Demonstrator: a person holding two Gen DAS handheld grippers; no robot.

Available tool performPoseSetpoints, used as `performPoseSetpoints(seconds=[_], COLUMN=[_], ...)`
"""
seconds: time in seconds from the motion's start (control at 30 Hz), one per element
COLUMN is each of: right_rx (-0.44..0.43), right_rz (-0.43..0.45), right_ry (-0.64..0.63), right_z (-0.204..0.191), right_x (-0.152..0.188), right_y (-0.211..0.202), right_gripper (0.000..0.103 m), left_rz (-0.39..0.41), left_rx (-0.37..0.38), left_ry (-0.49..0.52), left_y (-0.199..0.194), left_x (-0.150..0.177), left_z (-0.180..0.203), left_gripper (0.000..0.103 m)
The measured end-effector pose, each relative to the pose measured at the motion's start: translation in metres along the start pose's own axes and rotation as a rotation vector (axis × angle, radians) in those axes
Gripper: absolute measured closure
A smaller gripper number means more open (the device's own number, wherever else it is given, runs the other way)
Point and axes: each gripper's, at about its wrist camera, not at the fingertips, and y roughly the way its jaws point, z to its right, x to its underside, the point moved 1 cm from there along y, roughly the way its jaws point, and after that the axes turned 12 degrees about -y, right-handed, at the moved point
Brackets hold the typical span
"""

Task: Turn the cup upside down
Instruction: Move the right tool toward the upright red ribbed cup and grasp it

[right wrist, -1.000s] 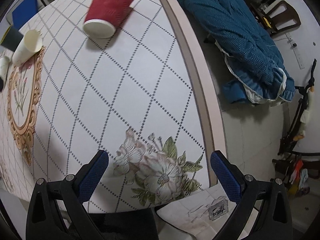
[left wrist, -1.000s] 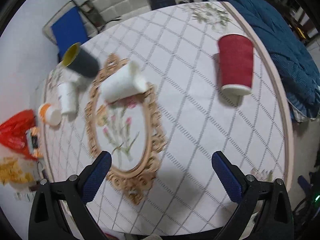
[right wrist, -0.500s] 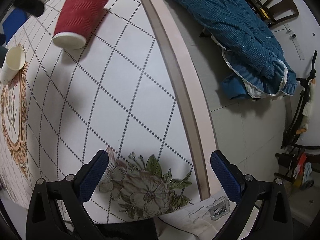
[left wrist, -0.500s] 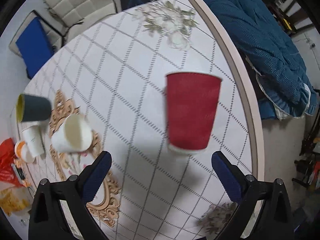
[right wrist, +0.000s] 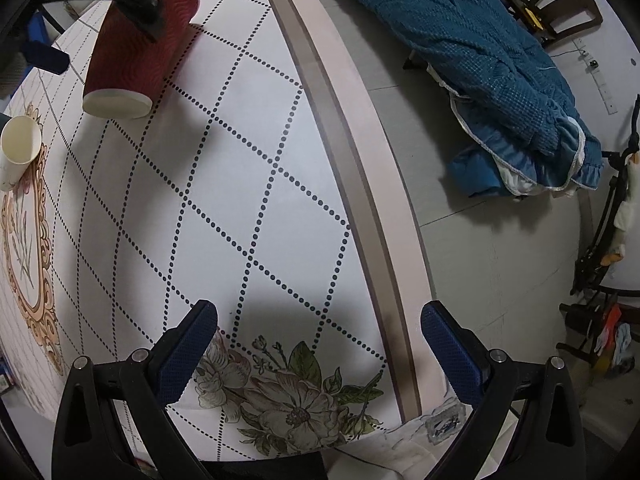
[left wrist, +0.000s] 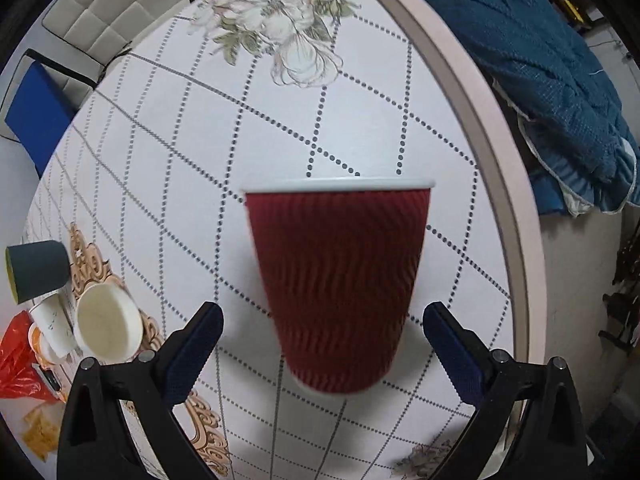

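A red ribbed paper cup [left wrist: 336, 284] stands on the white patterned table with its white-rimmed wide end toward the table, narrow base toward me. My left gripper [left wrist: 320, 344] is open, its blue fingers on either side of the cup's base and not touching it. The cup also shows at the top left of the right wrist view [right wrist: 136, 52], with the left gripper over it. My right gripper [right wrist: 318, 344] is open and empty, low over the table's near edge above a flower print.
A dark grey cup [left wrist: 36, 270], a cream cup [left wrist: 108, 326] and small white cups [left wrist: 50, 326] lie at the table's left. A red bag [left wrist: 16, 364] is beside them. The table's pink rim [left wrist: 496, 160] runs on the right, with a blue blanket [right wrist: 480, 60] beyond.
My left gripper has moved right and down toward the red cup, which now sits between its open fingers. My right gripper has shifted slightly along the table edge.
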Motion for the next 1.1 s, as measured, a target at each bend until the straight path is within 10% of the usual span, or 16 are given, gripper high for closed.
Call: performPoseSetpoints(seconds=[0.6, 1.1], right_rx=[-0.032, -0.078], right_rz=[-0.015, -0.008], right_ry=[0.008, -0.011], right_z=[-0.012, -0.033], right_x=[-0.017, -0.015], right_y=[0.002, -0.012], right_gripper=[0.000, 0.000], left_rz=[0.083, 0.096], left_rx=[-0.034, -0.023], left_ry=[0.072, -0.018], left_y=[0.020, -0.001], left_x=[-0.030, 0.065], left_z=[0.017, -0.074], left_gripper=[0.028, 0.028])
